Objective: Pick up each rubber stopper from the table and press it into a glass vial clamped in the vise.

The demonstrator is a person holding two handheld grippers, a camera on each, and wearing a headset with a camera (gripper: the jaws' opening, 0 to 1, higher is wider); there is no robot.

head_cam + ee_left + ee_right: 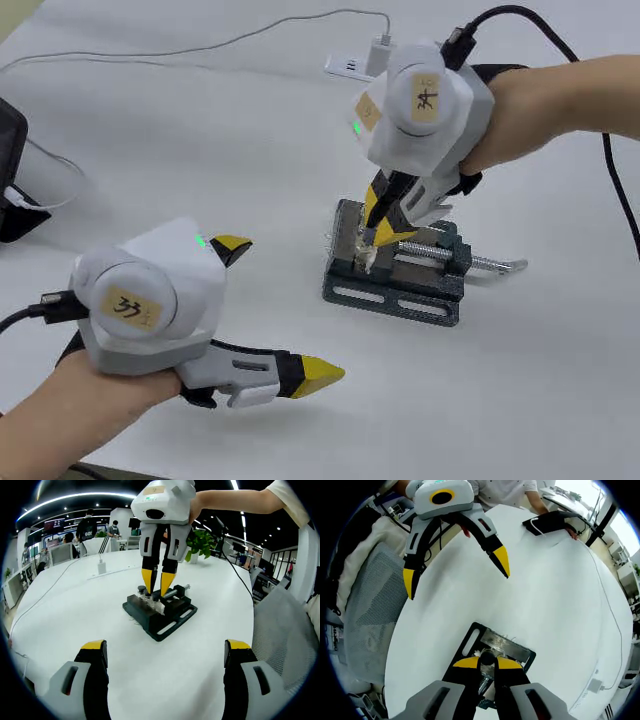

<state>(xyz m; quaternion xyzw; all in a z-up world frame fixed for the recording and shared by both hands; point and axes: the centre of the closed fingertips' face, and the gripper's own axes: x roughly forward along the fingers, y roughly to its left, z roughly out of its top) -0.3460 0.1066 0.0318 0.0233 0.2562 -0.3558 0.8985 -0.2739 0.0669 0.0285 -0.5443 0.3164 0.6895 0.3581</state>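
On the left, we hold the left gripper low over the white table, its jaws spread wide with nothing between them. To its right stands the dark vise, with glass vials clamped upright in a row. Over them the right gripper points down — its yellow tips pinched on a dark rubber stopper at the vials' mouths. We cannot tell whether it touches.

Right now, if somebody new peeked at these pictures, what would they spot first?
Probably the right gripper, pointing down over the dark vise on the white table and pinching a small dark rubber stopper. Next, the left gripper, wide open, off to one side of the vise.
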